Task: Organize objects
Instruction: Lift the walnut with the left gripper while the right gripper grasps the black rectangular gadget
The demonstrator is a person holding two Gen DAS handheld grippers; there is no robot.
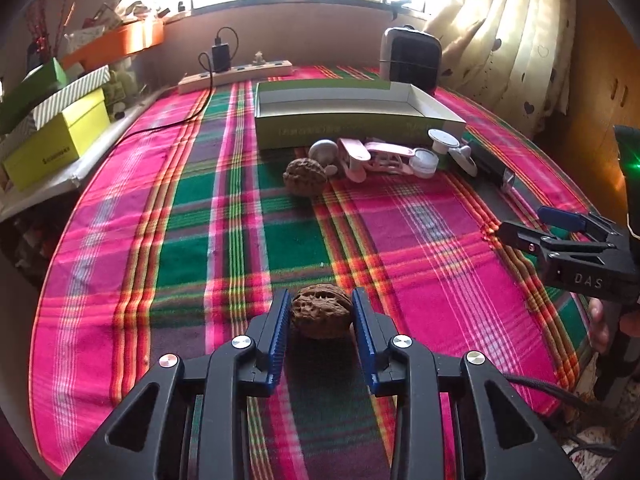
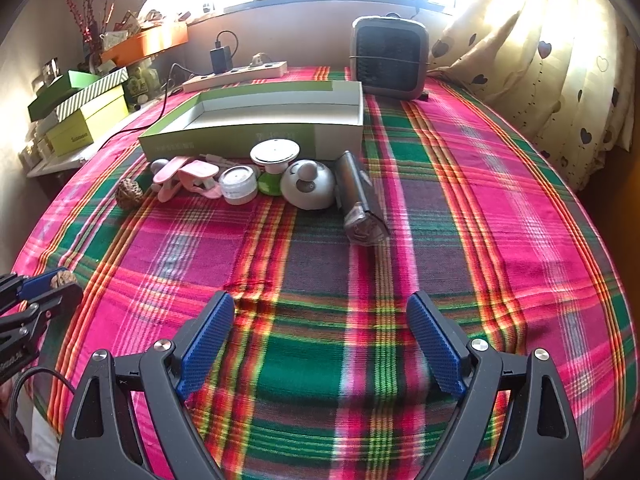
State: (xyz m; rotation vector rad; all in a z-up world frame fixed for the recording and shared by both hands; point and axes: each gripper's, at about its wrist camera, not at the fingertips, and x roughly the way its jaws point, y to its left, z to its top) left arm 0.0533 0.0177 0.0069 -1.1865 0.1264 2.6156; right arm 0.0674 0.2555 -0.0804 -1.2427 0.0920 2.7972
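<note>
My left gripper (image 1: 321, 312) is shut on a brown walnut (image 1: 322, 311), held between its blue pads just above the plaid cloth; the walnut also shows in the right wrist view (image 2: 65, 279). My right gripper (image 2: 320, 336) is open and empty over the cloth; it shows in the left wrist view (image 1: 532, 228) at the right. A second walnut (image 1: 305, 178) lies by a row of small objects: pink clips (image 2: 188, 180), a white jar (image 2: 239, 186), a grey dome (image 2: 307, 190), a dark device (image 2: 360, 204). Behind them stands an open green box (image 2: 256, 136).
A small heater (image 2: 390, 58) and a power strip (image 2: 236, 72) with a charger stand at the back of the table. Stacked green and yellow boxes (image 1: 56, 140) sit on a shelf at the left. Curtains (image 2: 560, 80) hang at the right.
</note>
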